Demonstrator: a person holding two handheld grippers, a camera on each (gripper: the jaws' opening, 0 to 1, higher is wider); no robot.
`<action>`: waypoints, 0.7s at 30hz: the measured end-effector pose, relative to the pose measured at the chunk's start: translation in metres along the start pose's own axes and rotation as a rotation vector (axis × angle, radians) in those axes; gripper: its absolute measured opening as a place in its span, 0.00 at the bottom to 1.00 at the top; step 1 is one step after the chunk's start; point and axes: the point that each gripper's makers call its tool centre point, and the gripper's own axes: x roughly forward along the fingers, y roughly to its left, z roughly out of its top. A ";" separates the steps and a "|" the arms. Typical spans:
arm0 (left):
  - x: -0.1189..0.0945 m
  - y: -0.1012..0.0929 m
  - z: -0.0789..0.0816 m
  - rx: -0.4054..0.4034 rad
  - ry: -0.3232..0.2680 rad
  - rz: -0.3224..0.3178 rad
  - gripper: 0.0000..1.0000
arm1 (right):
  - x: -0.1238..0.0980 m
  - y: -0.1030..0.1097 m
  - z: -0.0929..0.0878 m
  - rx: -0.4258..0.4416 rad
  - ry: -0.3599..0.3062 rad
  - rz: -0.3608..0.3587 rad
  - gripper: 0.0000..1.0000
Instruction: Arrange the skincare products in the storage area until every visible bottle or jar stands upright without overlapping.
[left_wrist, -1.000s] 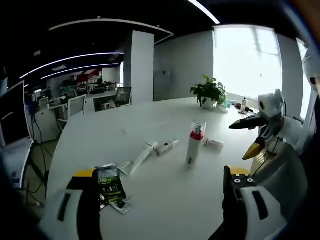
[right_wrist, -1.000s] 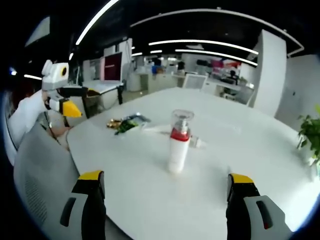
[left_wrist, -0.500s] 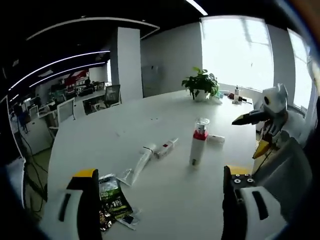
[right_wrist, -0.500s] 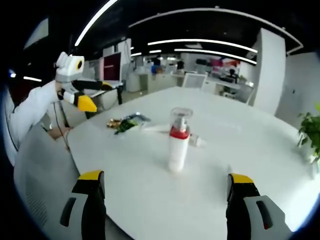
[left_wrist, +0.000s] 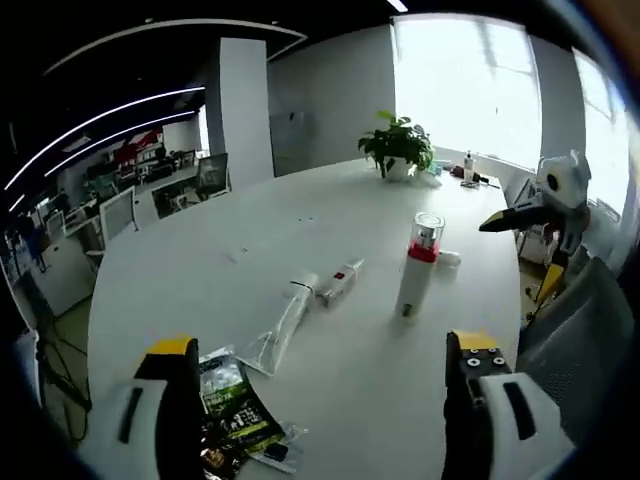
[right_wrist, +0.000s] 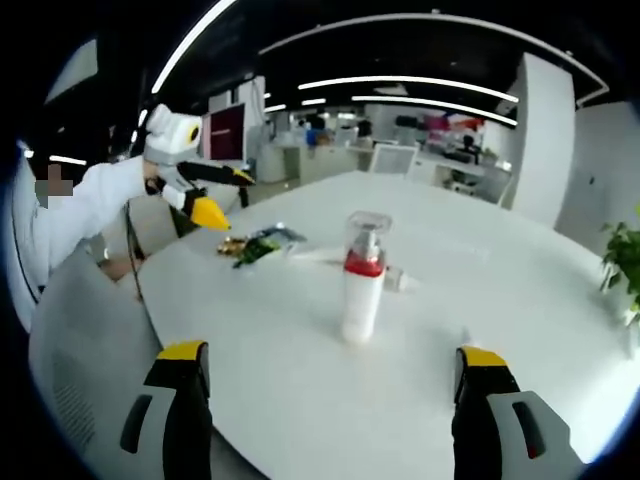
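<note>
- Left gripper (left_wrist: 318, 400) hovering over near edge of white table (left_wrist: 200, 270), jaws wide apart, nothing between them; right gripper (right_wrist: 325, 400) same story, jaws spread, empty.
- Pump bottle (left_wrist: 418, 265) w/ red collar already upright, at abt 1 o'clock from left claw; in right gripper view same bottle (right_wrist: 362, 278) sits dead ahead at 12.
- Real work, I'd say, is the stuff lying flat: white tube (left_wrist: 283, 322) on its side at 11 o'clock from left claw, long axis running 7-to-1, cap end far; small red-marked bottle (left_wrist: 338, 281) also down, just past tube's far end.
- Green sachets (left_wrist: 232, 400) lie by left jaw at 9 o'clock.
- Judgement: left claw nearer the tube; right sees it beyond the pump bottle, so left looks the likelier hand for standing it up.
</note>
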 end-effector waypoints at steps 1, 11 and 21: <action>0.003 0.002 -0.002 -0.003 0.007 -0.003 0.98 | 0.000 0.000 0.000 0.000 0.001 0.001 0.99; 0.036 0.014 -0.011 0.006 0.055 -0.031 0.96 | 0.004 -0.003 -0.001 -0.002 0.009 0.005 0.99; 0.059 0.013 -0.020 0.019 0.104 -0.058 0.91 | 0.007 -0.010 -0.001 0.007 0.013 -0.004 0.96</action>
